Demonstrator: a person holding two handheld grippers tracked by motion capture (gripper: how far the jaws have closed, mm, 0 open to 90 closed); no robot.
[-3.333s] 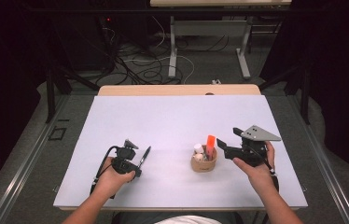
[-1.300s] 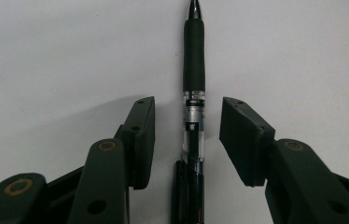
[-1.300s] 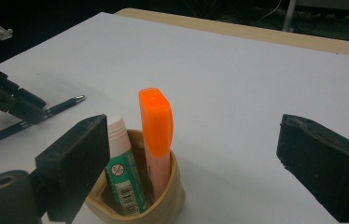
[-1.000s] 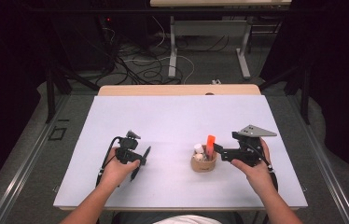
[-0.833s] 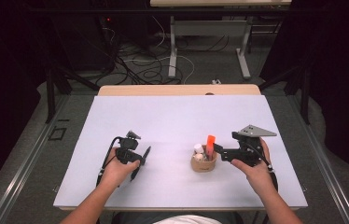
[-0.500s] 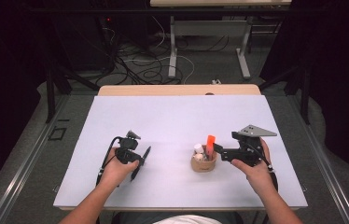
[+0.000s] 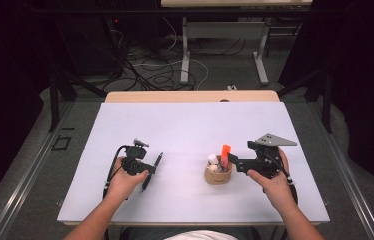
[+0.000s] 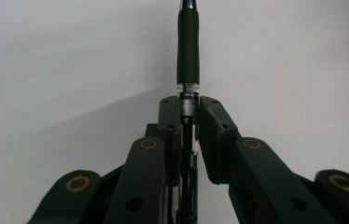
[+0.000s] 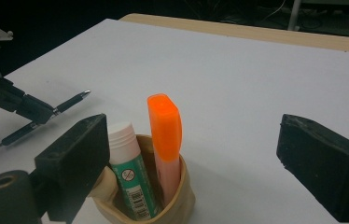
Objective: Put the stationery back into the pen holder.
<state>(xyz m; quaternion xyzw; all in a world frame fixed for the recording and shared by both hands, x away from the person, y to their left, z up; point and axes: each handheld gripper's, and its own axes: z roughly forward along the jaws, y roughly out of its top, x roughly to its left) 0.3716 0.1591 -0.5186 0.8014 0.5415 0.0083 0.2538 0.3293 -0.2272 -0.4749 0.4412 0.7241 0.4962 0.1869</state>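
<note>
White table (image 7: 185,125): L gripper (image 8: 189,112) clamps pen (image 8: 187,46); R gripper (image 9: 200,154) wide; labels unreadable.

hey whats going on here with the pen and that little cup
A person works two handheld grippers over a white table. The left gripper, whose jaws have just been closing, is clamped on a black pen that points out past its jaws. The right gripper hovers open around a small tan cup, which holds an orange highlighter and a green glue stick.
</note>
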